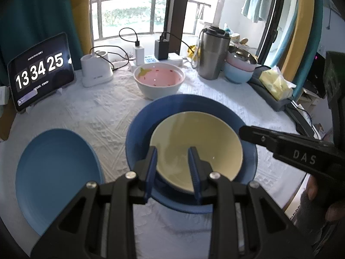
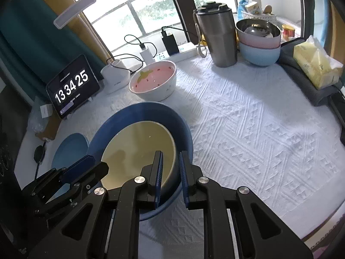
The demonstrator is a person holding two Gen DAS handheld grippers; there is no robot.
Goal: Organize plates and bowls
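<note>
A yellow bowl [image 1: 197, 149] sits inside a dark blue bowl [image 1: 138, 129] on the desk [image 2: 248, 129], with a blue plate [image 1: 56, 179] just beside them. The left gripper [image 1: 173, 168] hovers over the yellow bowl's near rim, jaws parted and holding nothing. The right gripper [image 2: 170, 172] straddles both bowls' rims, jaws released.

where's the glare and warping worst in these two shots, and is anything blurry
Left wrist view: the window is blown out white, the doorframe bows at the fisheye edge, and the clock tablet stays readable. Right wrist view: the window is overexposed too, the far rim of the dark blue plate looks smeared, and the yellow bowl carries a soft shadow.
</note>
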